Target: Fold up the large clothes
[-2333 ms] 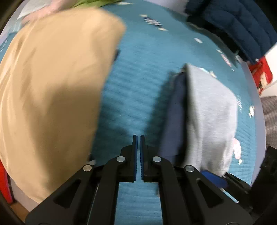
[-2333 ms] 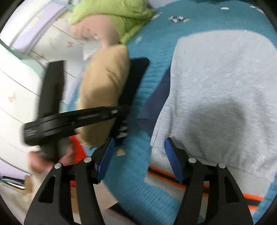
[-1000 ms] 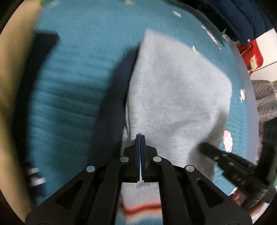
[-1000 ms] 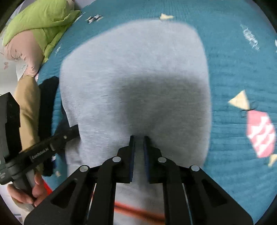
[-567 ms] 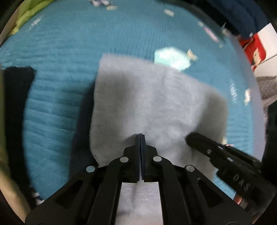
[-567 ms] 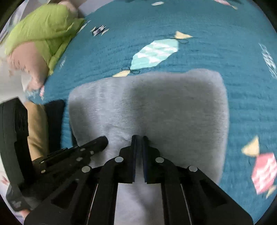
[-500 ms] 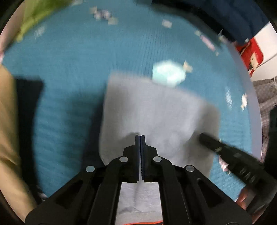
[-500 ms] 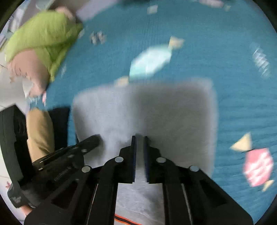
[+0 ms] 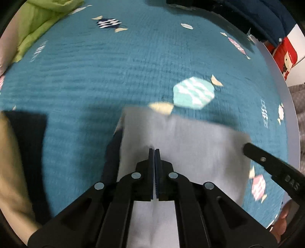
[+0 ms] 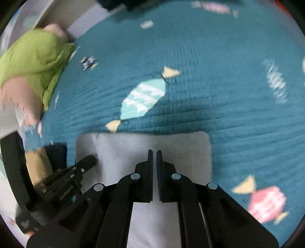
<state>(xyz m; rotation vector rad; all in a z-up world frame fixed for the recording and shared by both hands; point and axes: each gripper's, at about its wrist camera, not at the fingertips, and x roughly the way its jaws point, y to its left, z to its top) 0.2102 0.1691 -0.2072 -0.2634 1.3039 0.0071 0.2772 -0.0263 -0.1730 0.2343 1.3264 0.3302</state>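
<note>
Both grippers reach forward, side by side, over the teal candy-print blanket [image 9: 114, 76]. The left gripper [image 9: 154, 152] and right gripper [image 10: 154, 154] each pinch the grey sweater [image 9: 190, 145], jaws nearly closed.

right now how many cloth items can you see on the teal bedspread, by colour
grey: 1, the grey garment pinched by the left gripper and right gripper
green: 1, the green garment
tan: 1, the tan garment
black: 1, the black garment beside the tan one
total: 4, not counting the dark blue jacket at the bedspread's far edge
</note>
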